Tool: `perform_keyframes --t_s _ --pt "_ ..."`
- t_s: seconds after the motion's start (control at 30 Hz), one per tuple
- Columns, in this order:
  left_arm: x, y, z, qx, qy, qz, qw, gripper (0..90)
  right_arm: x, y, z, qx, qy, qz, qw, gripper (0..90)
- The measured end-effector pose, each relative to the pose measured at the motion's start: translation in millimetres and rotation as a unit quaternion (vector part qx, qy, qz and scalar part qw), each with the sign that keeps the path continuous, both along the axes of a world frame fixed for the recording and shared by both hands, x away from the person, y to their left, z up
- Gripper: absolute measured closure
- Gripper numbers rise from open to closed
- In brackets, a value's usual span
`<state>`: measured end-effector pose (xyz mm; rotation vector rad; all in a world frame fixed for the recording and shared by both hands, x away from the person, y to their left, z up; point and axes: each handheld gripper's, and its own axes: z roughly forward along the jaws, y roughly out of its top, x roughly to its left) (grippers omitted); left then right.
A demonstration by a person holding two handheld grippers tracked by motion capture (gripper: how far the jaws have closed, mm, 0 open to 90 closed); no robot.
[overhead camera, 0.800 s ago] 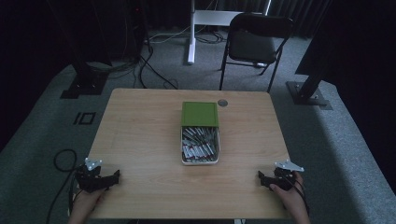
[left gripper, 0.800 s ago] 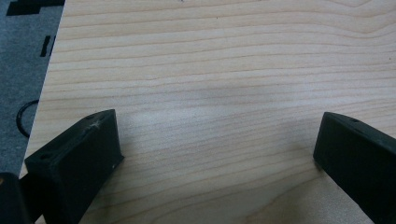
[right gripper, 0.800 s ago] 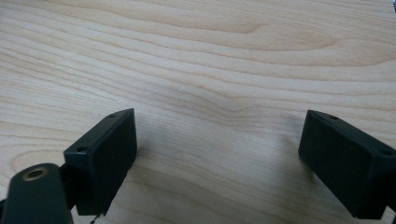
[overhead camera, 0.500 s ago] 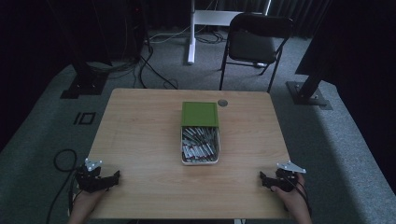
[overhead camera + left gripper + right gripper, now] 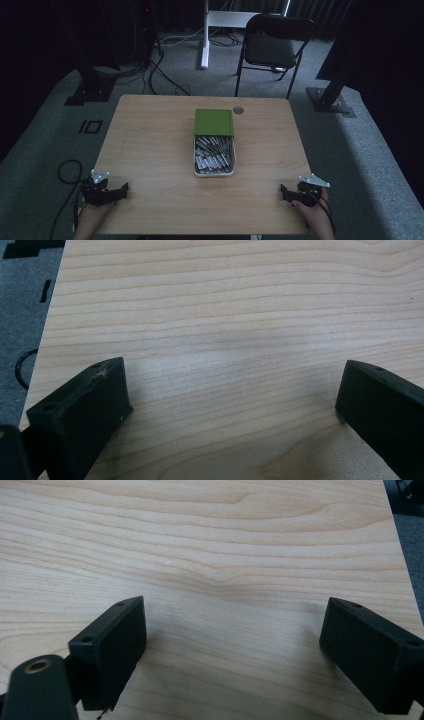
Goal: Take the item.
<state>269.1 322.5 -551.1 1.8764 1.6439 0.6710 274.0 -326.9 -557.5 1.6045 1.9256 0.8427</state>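
two claws, both idle at the near desk [image 5: 150, 145] corners, well apart from the work. largest first: the desk, bare wood w/ a small round thing [image 5: 238, 110] near the far edge. mid-desk sits the white tray [image 5: 196, 172], its green lid [image 5: 214, 122] at the far end, leaving the near part uncovered. inside, a heap of pens [image 5: 214, 154], probably light, stiff, slick-barreled, prone to roll; best pinched one at a time across mid-barrel. left claw [image 5: 122, 190] spread wide, nothing btwn jaws; right claw [image 5: 283, 192] likewise spread, empty.
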Motion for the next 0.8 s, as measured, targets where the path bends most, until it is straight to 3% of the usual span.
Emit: perform_keyframes --t_s 0.63,0.8 --pt "0.0 0.0 0.0 0.000 0.000 0.000 1.0000 1.5 6.3 1.4 1.3 0.006 0.002 -0.007 1.0000 12.0" --pt "0.0 0.0 0.0 0.000 0.000 0.000 1.0000 1.4 6.8 0.7 7.2 0.002 -0.007 -0.008 0.9999 12.1"
